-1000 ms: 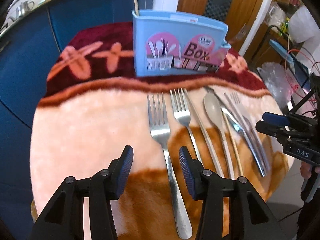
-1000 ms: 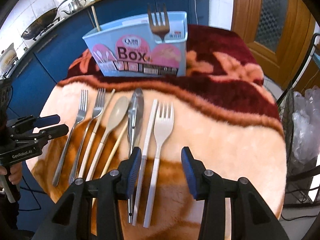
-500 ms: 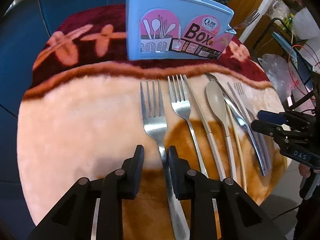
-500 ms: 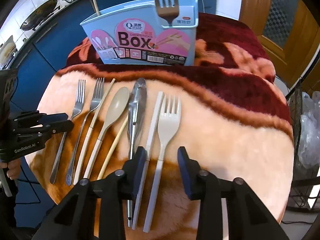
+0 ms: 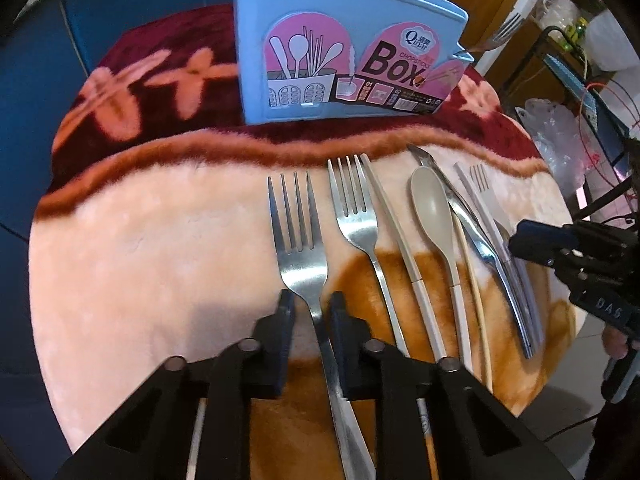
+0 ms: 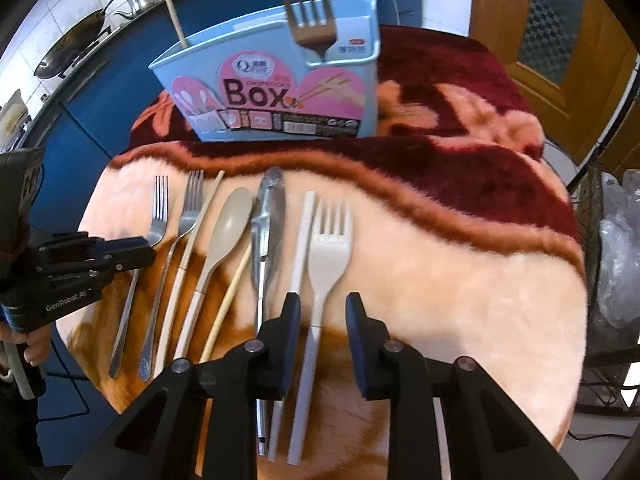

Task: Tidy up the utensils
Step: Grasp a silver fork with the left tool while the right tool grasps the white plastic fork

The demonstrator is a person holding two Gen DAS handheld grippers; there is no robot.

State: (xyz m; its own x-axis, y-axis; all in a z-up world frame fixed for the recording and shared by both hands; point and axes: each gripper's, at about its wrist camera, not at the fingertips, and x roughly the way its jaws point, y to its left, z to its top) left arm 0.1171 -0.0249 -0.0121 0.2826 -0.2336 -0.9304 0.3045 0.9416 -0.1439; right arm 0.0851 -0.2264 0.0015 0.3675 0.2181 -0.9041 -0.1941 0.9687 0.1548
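A blue utensil box [image 5: 340, 68] stands at the back of the blanket-covered table [image 5: 140, 248]. A row of utensils lies in front of it. My left gripper [image 5: 313, 308] straddles the neck of the leftmost steel fork [image 5: 298, 240]. Its jaws are closing, with thin gaps still showing on both sides. My right gripper [image 6: 322, 312] straddles the handle of the white plastic fork [image 6: 330, 244]. Its jaws are closing too, and its pads stand clear of the handle. A steel fork [image 6: 310, 28] and a wooden chopstick [image 6: 176, 20] stand in the box [image 6: 272, 92].
Between the two held-over forks lie a second steel fork [image 5: 356, 216], a beige spoon [image 5: 432, 208], steel tongs [image 6: 268, 216], a white flat utensil [image 6: 302, 236] and loose chopsticks [image 6: 232, 292]. Blue cabinets with a wok [image 6: 72, 48] stand behind. A wire rack with bags [image 6: 616, 264] is at the right.
Both grippers' jaws have narrowed a lot. The left one has come down and forward so its fingers now flank the steel fork's neck. The right one has settled around the white fork's handle.
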